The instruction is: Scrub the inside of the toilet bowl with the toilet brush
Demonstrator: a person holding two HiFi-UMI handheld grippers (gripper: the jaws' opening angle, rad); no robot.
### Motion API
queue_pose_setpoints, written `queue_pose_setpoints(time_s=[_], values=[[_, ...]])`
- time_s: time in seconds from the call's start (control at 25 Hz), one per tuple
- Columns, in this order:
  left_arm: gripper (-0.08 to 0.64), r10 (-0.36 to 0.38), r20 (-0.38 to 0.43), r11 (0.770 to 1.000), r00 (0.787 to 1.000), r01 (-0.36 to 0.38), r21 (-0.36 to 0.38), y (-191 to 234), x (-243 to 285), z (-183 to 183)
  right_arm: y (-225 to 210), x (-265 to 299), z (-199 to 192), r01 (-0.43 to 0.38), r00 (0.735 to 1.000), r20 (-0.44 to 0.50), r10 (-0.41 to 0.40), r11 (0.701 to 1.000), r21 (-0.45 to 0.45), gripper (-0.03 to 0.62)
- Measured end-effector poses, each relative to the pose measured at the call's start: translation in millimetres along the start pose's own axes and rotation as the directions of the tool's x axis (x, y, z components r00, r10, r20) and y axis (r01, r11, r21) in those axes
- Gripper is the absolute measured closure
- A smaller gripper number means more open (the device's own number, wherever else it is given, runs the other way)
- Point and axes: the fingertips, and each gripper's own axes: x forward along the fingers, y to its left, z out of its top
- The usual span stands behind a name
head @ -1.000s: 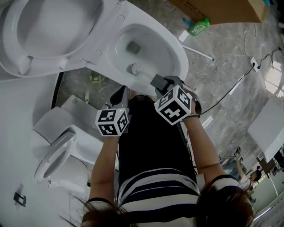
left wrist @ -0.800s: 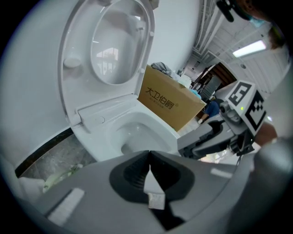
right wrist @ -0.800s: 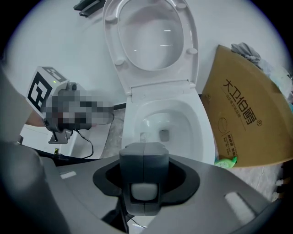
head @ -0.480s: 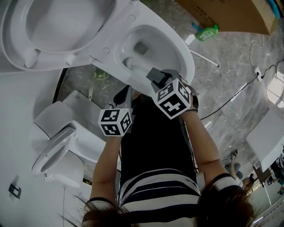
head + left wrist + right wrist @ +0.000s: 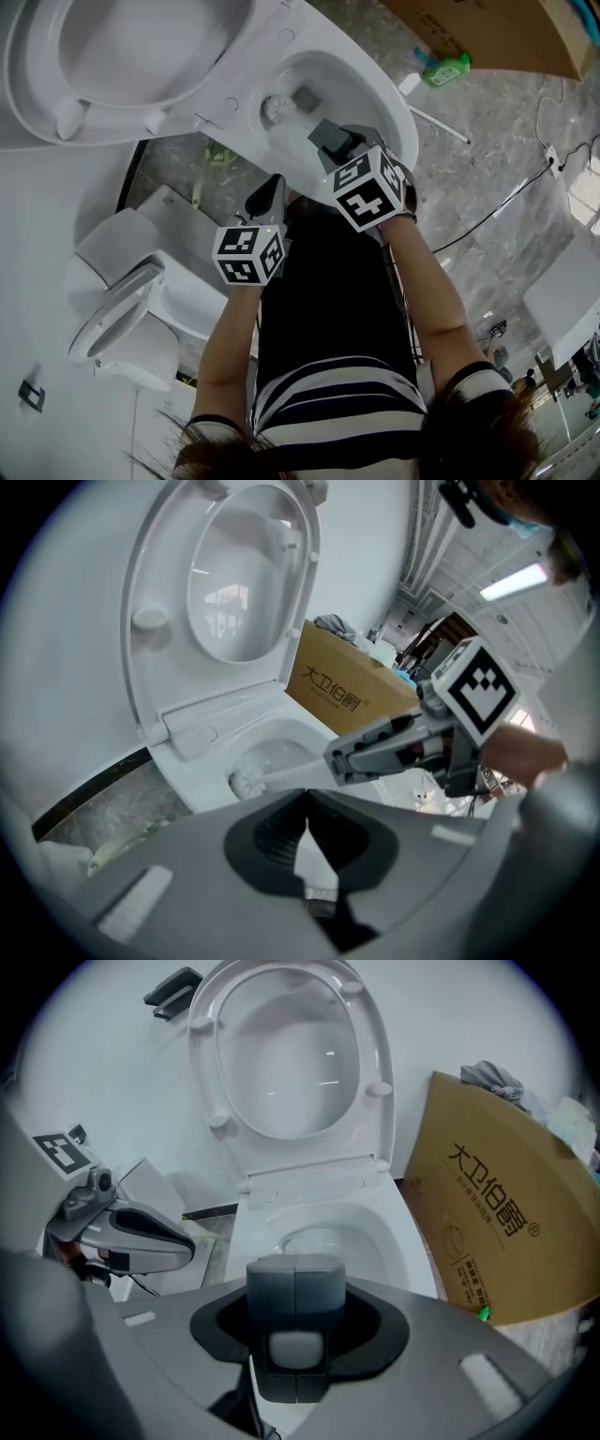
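R gripper (image 5: 323, 141) jaws clamped on handle of white plastic toilet brush (image 5: 291, 122); bristle head sits inside white ceramic toilet bowl (image 5: 380, 89). L gripper (image 5: 270, 190) jaws together w/ nothing between, just outside bowl.

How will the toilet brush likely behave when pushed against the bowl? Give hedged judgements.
The toilet brush has a long thin handle, so it probably flexes slightly under pressure. Its bristle head looks soft and should splay against the bowl. Held at its end by the right gripper, it may twist.
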Motion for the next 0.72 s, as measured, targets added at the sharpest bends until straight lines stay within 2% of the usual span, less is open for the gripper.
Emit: queue_pose_setpoints(time_s=[0.36,0.72], values=[[0.560,-0.001,0.028,1.000,1.000,0.001,0.013,-4.7,-1.2,10.5,-25.1,-2.9,7.0,0.096,0.993,0.064,-0.101,0.992,0.082,0.416],[0.560,-0.005,0.038,0.999,0.999,0.004,0.035,-8.0,-0.6,22.8,-37.0,-16.4,-11.0,0.146,0.987,0.047,-0.154,0.979,0.144,0.416]])
